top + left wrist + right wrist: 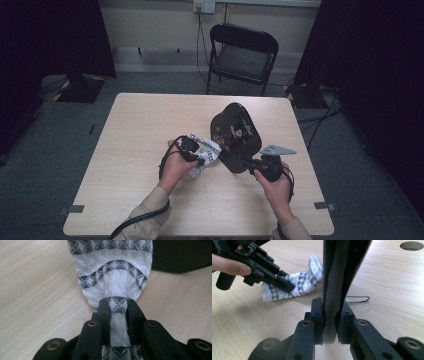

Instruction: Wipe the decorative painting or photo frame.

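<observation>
We are clamping the right gripper (pixel 329 322) on the black tray (pixel 235 137), tilting it up off the table (pixel 150 130), while the left gripper (pixel 117 312) is pinching the patterned cloth (pixel 112 277) beside it, probably for wiping.

You find no readable text, label, brand, number or sign here. The white cloth with grey triangle bands (pixel 113 277) carries pattern only, and the glossy black plastic shell (pixel 235 137) bears no lettering.
</observation>
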`<move>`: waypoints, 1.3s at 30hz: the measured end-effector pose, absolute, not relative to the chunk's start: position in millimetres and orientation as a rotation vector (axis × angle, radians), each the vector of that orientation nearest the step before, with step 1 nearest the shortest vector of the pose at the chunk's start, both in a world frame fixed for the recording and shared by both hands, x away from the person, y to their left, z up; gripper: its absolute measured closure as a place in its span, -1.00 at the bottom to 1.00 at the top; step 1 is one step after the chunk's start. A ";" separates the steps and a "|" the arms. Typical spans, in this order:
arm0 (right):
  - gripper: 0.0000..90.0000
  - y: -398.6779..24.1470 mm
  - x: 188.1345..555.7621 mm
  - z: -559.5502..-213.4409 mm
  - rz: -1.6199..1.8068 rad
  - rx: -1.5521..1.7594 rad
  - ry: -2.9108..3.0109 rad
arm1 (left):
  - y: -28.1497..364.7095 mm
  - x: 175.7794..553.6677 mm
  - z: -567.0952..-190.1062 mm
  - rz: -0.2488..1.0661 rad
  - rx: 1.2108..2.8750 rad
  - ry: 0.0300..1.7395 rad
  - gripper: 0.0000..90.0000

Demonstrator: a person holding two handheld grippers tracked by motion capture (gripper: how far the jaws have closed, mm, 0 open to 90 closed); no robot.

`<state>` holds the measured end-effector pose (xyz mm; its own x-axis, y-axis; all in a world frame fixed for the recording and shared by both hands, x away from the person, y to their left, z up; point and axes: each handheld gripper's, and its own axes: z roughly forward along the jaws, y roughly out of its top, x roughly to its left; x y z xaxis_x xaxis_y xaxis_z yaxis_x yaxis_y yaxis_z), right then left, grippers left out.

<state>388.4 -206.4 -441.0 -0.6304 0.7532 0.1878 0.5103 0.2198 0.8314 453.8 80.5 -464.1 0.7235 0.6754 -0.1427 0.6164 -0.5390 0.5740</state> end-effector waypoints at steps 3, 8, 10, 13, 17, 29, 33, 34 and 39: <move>0.76 -206.5 388.5 -441.1 1.371 1.193 2.239 | 82.4 450.9 -465.2 0.111 2.326 0.982 0.70; 0.76 -206.6 388.4 -441.1 1.371 1.192 2.239 | 98.6 446.2 -437.3 0.153 2.261 0.988 0.70; 0.76 -206.6 388.4 -441.2 1.371 1.195 2.238 | 101.7 445.9 -428.7 0.171 2.245 0.987 0.70; 0.76 -206.4 388.2 -441.2 1.370 1.194 2.237 | 107.6 446.6 -401.4 0.217 2.192 0.981 0.70; 0.76 -206.0 387.7 -441.3 1.370 1.196 2.235 | 110.1 451.6 -356.9 0.276 2.117 0.938 0.70; 0.76 -206.5 388.2 -441.4 1.371 1.190 2.238 | 83.0 459.7 -343.2 0.293 2.129 0.881 0.70; 0.76 -206.9 388.4 -441.4 1.372 1.190 2.238 | 81.1 459.7 -347.6 0.284 2.144 0.876 0.70; 0.76 -206.9 388.5 -441.4 1.372 1.191 2.238 | 80.7 459.4 -349.0 0.282 2.146 0.877 0.70; 0.76 -206.8 388.6 -441.2 1.371 1.189 2.239 | 80.4 457.9 -358.8 0.267 2.168 0.886 0.70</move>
<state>388.6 -206.8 -441.2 -0.6317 0.7525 0.1866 0.5085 0.2204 0.8324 457.9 80.4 -358.8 0.7369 0.6703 -0.0877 0.5103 -0.4665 0.7225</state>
